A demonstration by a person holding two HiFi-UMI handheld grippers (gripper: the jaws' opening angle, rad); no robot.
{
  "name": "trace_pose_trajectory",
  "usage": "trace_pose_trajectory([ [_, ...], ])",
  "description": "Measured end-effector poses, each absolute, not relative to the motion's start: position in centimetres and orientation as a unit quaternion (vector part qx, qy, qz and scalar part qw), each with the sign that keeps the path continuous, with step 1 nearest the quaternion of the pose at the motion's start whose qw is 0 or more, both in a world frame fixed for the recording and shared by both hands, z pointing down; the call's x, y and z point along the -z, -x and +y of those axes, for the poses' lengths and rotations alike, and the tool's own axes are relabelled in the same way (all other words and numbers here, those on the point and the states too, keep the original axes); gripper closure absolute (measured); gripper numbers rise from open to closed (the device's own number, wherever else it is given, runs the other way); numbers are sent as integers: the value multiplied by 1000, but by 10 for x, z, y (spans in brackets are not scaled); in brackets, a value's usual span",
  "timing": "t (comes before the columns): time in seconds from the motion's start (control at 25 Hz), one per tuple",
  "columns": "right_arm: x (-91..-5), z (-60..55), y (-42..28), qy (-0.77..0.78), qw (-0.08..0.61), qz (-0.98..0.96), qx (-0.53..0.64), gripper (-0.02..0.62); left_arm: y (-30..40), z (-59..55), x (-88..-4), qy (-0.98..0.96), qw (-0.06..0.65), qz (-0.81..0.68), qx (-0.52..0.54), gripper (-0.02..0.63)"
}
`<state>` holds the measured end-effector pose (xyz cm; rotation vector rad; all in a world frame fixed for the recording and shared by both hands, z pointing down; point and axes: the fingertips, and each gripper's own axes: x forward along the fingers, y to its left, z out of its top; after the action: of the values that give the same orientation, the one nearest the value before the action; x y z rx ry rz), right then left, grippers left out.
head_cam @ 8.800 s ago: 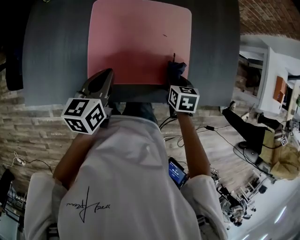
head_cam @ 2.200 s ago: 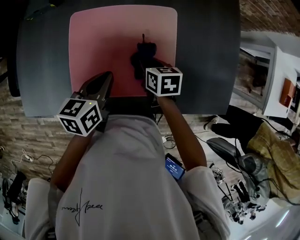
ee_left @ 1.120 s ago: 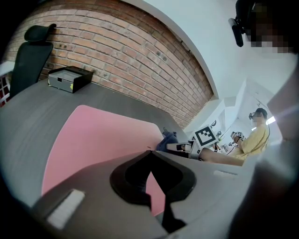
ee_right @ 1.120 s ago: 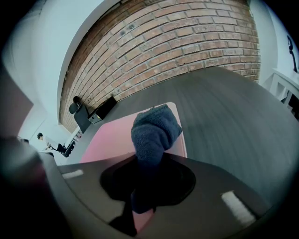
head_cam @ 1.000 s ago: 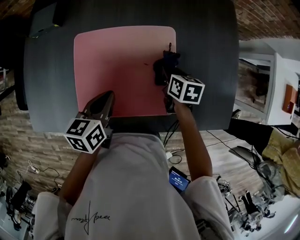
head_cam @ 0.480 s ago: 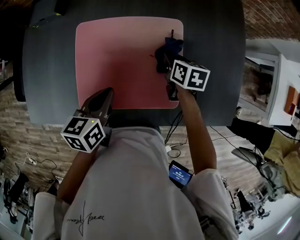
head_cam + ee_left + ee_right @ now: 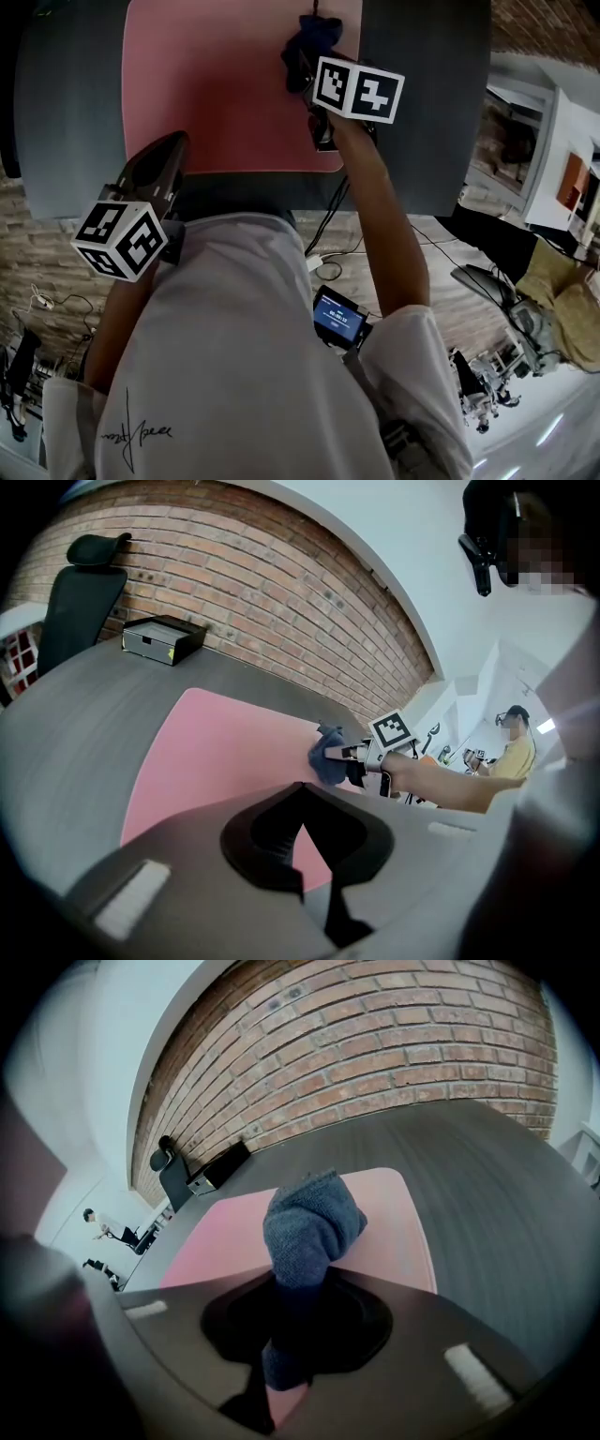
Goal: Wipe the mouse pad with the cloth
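Note:
The pink mouse pad lies on the dark grey table. My right gripper is shut on a dark blue cloth and presses it onto the pad's far right part. In the right gripper view the cloth bulges up from between the jaws over the pad. My left gripper is shut and holds nothing; it rests at the pad's near left edge. In the left gripper view its jaws meet over the pad, with the cloth beyond.
A black box sits at the table's far side near a brick wall. An office chair stands behind the table. A small screen device hangs at the person's waist. Cables lie on the floor.
The right gripper has carried the cloth from the pad's near right edge across the pad and up its right side, farther from the person. The left gripper has stayed at the near left edge.

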<state>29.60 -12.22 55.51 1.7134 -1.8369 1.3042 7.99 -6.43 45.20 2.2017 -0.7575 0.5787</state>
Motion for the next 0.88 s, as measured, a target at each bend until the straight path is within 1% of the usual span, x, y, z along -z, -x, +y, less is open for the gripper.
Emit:
trace_pose_trajectory([
  [0.4, -553, -130, -267, -583, 168, -657, -447, 526, -53, -59, -448, -847, 365, -322, -213, 595],
  [0.76, -557, -147, -236, -580, 171, -664, -440, 526, -13, -66, -446, -835, 372, -354, -199, 595],
  [0.88, -557, -152, -229, -579, 181, -667, -432, 526, -5, -67, -446, -833, 375, -359, -193, 595],
])
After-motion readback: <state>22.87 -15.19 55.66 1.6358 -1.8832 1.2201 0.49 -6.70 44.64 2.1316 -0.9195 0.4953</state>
